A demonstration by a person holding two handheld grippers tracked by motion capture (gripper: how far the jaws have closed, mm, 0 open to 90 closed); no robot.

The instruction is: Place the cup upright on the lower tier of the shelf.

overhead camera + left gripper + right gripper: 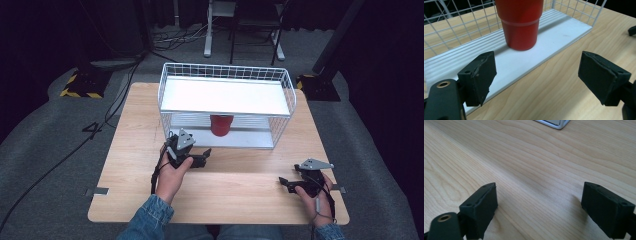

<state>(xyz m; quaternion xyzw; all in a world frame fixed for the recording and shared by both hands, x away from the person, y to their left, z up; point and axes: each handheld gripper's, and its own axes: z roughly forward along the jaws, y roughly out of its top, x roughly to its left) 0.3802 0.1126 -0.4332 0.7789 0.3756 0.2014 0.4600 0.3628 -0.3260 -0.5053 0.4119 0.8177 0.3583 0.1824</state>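
Two tongs are sitting spread and empty: the left tongs (536, 75) are facing the red cup (520, 23), which is standing upright on the lower shelf (564, 32) of the white wire rack (226, 102), while the right tongs (539, 211) are hovering over bare tabletop (536, 157). Judged from this, a cup grasp is pending; advance low under the upper shelf and centre the cup between the pads before closing.

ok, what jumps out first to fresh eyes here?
The red plastic tumbler standing upright on the lower shelf of the white wire rack at the wooden table's far middle. Next, the open left gripper facing it up close, while the open right gripper rests near the table's front right.
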